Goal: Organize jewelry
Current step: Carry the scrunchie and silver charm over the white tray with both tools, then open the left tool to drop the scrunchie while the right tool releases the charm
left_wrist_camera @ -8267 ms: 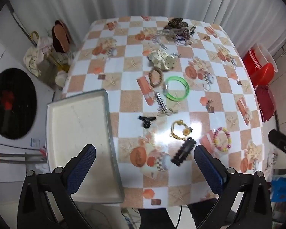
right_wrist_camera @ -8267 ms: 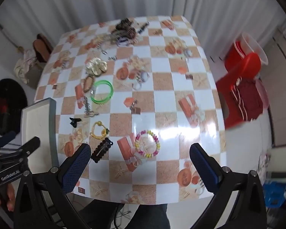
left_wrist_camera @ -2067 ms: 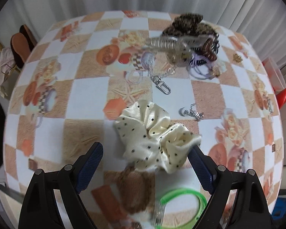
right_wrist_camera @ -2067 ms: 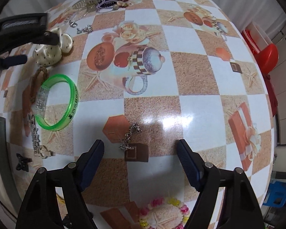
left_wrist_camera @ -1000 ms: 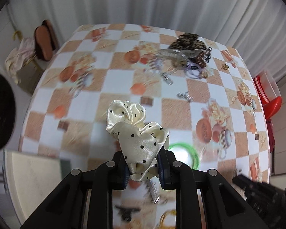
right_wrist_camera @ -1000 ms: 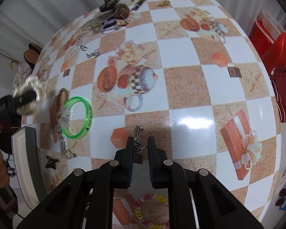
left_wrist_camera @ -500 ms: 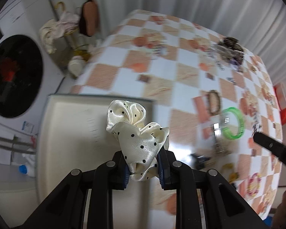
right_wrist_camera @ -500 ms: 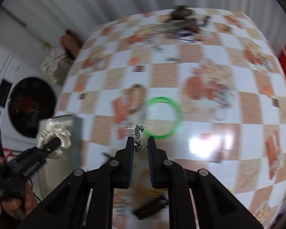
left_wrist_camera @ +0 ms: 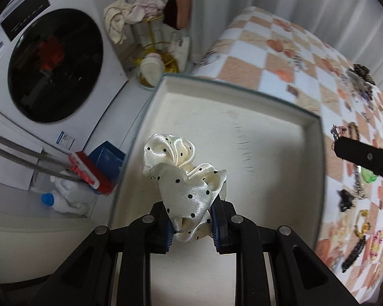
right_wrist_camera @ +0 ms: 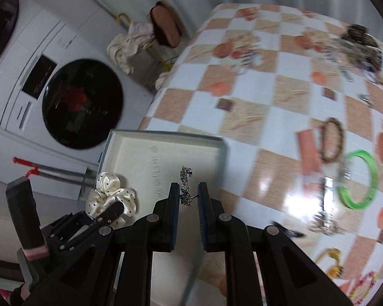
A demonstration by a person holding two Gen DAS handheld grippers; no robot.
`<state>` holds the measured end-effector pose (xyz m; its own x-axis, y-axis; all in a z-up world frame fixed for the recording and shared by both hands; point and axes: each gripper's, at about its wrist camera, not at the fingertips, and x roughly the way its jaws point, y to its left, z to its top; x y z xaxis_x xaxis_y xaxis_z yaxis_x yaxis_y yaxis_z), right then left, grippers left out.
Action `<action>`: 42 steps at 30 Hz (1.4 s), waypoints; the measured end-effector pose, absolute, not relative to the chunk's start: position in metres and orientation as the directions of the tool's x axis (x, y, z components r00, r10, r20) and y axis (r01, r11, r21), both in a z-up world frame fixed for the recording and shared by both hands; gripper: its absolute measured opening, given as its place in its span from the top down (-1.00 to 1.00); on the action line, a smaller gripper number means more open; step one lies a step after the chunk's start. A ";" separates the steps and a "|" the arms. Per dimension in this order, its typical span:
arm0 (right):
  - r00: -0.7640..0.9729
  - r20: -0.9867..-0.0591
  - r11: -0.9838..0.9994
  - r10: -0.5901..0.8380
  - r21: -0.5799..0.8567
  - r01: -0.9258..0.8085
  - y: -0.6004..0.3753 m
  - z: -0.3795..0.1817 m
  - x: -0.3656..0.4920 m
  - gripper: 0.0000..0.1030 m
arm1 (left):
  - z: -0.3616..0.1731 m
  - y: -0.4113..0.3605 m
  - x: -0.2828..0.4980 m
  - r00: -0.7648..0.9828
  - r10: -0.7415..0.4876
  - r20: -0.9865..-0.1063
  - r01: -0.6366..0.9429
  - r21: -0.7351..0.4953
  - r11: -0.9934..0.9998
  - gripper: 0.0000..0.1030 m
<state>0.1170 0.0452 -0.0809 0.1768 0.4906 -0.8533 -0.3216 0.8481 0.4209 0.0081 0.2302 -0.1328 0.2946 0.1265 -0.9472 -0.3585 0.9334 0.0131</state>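
Note:
My left gripper (left_wrist_camera: 191, 220) is shut on a cream polka-dot scrunchie (left_wrist_camera: 183, 170) and holds it above the shallow cream tray (left_wrist_camera: 268, 102) at the table's left edge. The scrunchie also shows in the right wrist view (right_wrist_camera: 109, 193). My right gripper (right_wrist_camera: 187, 199) is shut on a small silver chain charm (right_wrist_camera: 186, 187) and holds it over the same tray (right_wrist_camera: 166, 137). The right gripper's finger (left_wrist_camera: 365, 156) shows at the right of the left wrist view.
On the checkered tablecloth (right_wrist_camera: 268, 89) lie a green bangle (right_wrist_camera: 360, 181), a brown bead bracelet (right_wrist_camera: 332, 140), a black clip (left_wrist_camera: 346, 200), a yellow bracelet (left_wrist_camera: 362, 223) and a pile of hair clips (right_wrist_camera: 360, 43). A washing machine (left_wrist_camera: 53, 61) stands left.
Both grippers have swung left from over the table to over the tray, the left still holding the scrunchie and the right still holding the chain charm.

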 end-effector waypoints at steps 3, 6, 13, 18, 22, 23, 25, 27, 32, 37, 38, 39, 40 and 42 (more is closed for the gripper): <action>0.160 -0.865 0.848 0.476 0.404 -0.343 0.067 -0.093 0.123 0.71 | -0.141 0.237 0.007 0.296 0.131 -0.946 -0.361 0.016 0.932 0.44; 0.144 -0.874 0.850 0.463 0.393 -0.351 0.081 -0.104 0.128 0.70 | -0.146 0.239 0.008 0.304 0.138 -0.943 -0.355 0.023 0.935 0.44; 0.129 -0.909 0.869 0.397 0.327 -0.370 0.099 -0.131 0.135 0.71 | -0.152 0.236 0.012 0.324 0.158 -0.933 -0.331 0.045 0.943 0.43; 0.128 -0.920 0.879 0.371 0.304 -0.368 0.098 -0.138 0.133 0.70 | -0.153 0.234 0.012 0.319 0.197 -0.927 -0.327 0.087 0.941 -0.22; 0.132 -0.922 0.880 0.364 0.294 -0.374 0.098 -0.137 0.131 0.69 | -0.150 0.236 0.007 0.322 0.198 -0.926 -0.336 0.084 0.938 -0.39; 0.131 -0.921 0.879 0.366 0.296 -0.373 0.099 -0.137 0.131 0.69 | -0.151 0.236 0.006 0.318 0.198 -0.927 -0.335 0.086 0.938 -0.39; 0.126 -0.920 0.879 0.372 0.305 -0.366 0.098 -0.136 0.132 0.69 | -0.151 0.235 0.006 0.311 0.199 -0.929 -0.330 0.090 0.940 -0.39; 0.122 -0.919 0.879 0.376 0.312 -0.361 0.098 -0.136 0.134 0.68 | -0.149 0.235 0.006 0.311 0.198 -0.930 -0.329 0.090 0.940 -0.39; 0.120 -0.909 0.874 0.398 0.337 -0.351 0.095 -0.130 0.133 0.27 | -0.142 0.232 0.006 0.324 0.200 -0.925 -0.333 0.087 0.939 -1.00; 0.144 -0.887 0.866 0.440 0.376 -0.329 0.085 -0.114 0.133 -0.02 | -0.135 0.226 0.006 0.334 0.215 -0.918 -0.315 0.106 0.943 -1.00; 0.148 -0.881 0.864 0.449 0.386 -0.322 0.082 -0.109 0.133 -0.05 | -0.133 0.224 0.006 0.335 0.213 -0.918 -0.313 0.105 0.944 -1.00; 0.153 -0.877 0.863 0.456 0.394 -0.317 0.078 -0.106 0.133 -0.09 | -0.131 0.223 0.006 0.338 0.213 -0.917 -0.311 0.105 0.945 -1.00; 0.159 -0.870 0.861 0.466 0.404 -0.310 0.074 -0.101 0.133 -0.18 | -0.129 0.222 0.006 0.341 0.213 -0.915 -0.307 0.106 0.946 -1.00; 0.176 -0.858 0.857 0.483 0.422 -0.294 0.063 -0.091 0.131 -0.40 | -0.124 0.218 0.006 0.349 0.209 -0.913 -0.297 0.104 0.949 -1.00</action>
<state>0.1305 0.0625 -0.0911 0.1756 0.4828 -0.8579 -0.2945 0.8573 0.4222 0.0061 0.2180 -0.1242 0.3491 0.2095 -0.9134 -0.2974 0.9491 0.1040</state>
